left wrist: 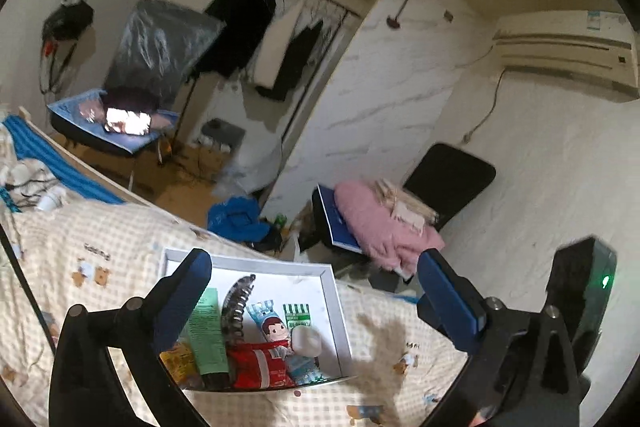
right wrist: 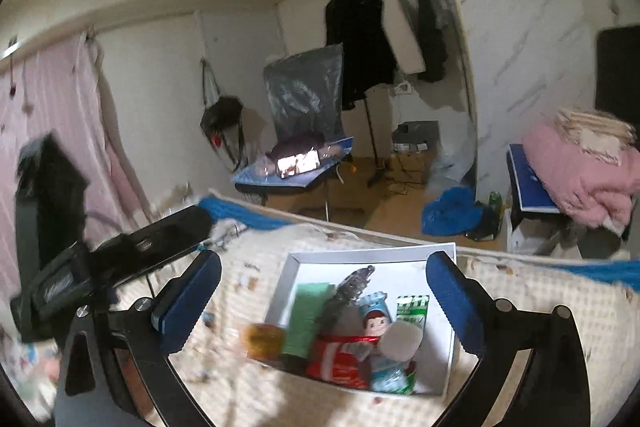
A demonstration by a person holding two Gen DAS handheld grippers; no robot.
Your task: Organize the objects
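A white shallow box (left wrist: 340, 311) (right wrist: 450, 343) lies on the checked bedspread. It holds a green tube (left wrist: 208, 335) (right wrist: 306, 319), a black hair claw (left wrist: 236, 307) (right wrist: 346, 291), a red packet (left wrist: 260, 365) (right wrist: 338, 363), a blue cartoon packet (left wrist: 276, 327) (right wrist: 376, 315), a green-striped sachet (left wrist: 297, 315) (right wrist: 412, 309), a white round object (left wrist: 306, 341) (right wrist: 400, 339) and an orange item (left wrist: 180, 363) (right wrist: 264, 341). My left gripper (left wrist: 316, 303) is open and empty above the box. My right gripper (right wrist: 324, 303) is open and empty above it too.
The bed (left wrist: 100, 267) (right wrist: 540, 307) fills the foreground. Beyond it stand a chair (left wrist: 448, 179) with pink bedding (left wrist: 380, 223) (right wrist: 580, 167), a blue bag (left wrist: 236, 219) (right wrist: 452, 211) on the floor, a clothes rack (left wrist: 248, 27) (right wrist: 360, 39) and a plastic-covered chair (left wrist: 120, 123) (right wrist: 296, 171).
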